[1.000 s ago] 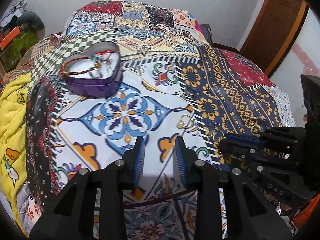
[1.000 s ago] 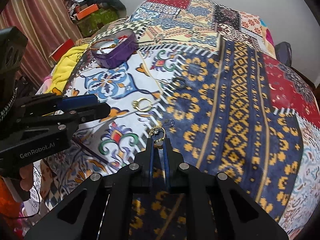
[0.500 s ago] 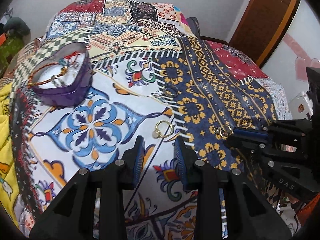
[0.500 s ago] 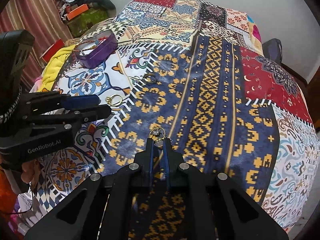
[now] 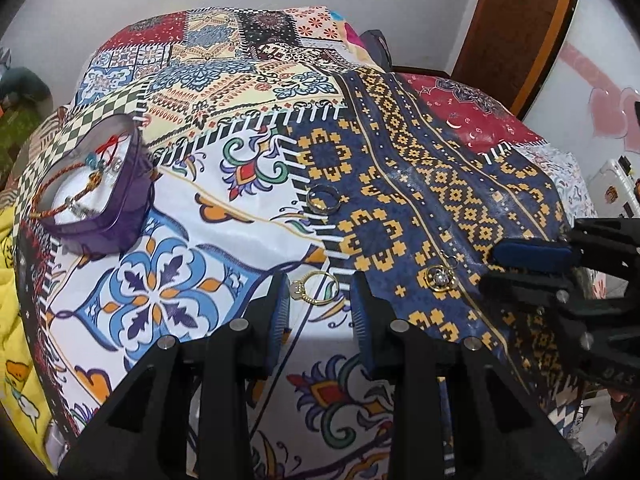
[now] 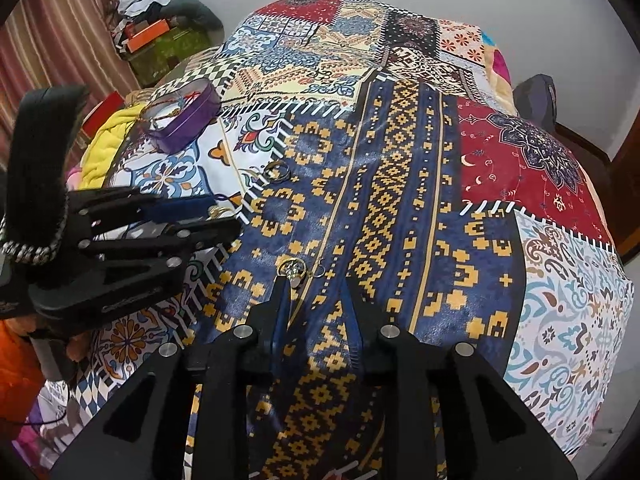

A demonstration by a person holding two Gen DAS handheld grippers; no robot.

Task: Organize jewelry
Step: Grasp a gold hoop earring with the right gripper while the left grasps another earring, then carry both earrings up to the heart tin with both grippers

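A purple heart-shaped tin (image 5: 100,196) with bracelets inside sits at the far left of the patterned bedspread; it also shows in the right wrist view (image 6: 182,114). My left gripper (image 5: 320,304) is open, its fingertips on either side of a gold ring (image 5: 316,286) lying on the cloth. A dark band ring (image 5: 322,198) lies farther back; it also shows in the right wrist view (image 6: 277,171). My right gripper (image 6: 316,286) is open. A gold stone ring (image 6: 294,269) lies on the blue cloth at its left fingertip; it also shows in the left wrist view (image 5: 439,278).
A yellow blanket (image 5: 12,280) hangs at the bed's left edge. Clutter and a green box (image 6: 160,48) stand by the striped curtain at the far left. A wooden door (image 5: 516,28) is at the back right.
My right gripper opened and let go of the gold stone ring, which now lies on the blue cloth. My left gripper moved forward to the gold ring.
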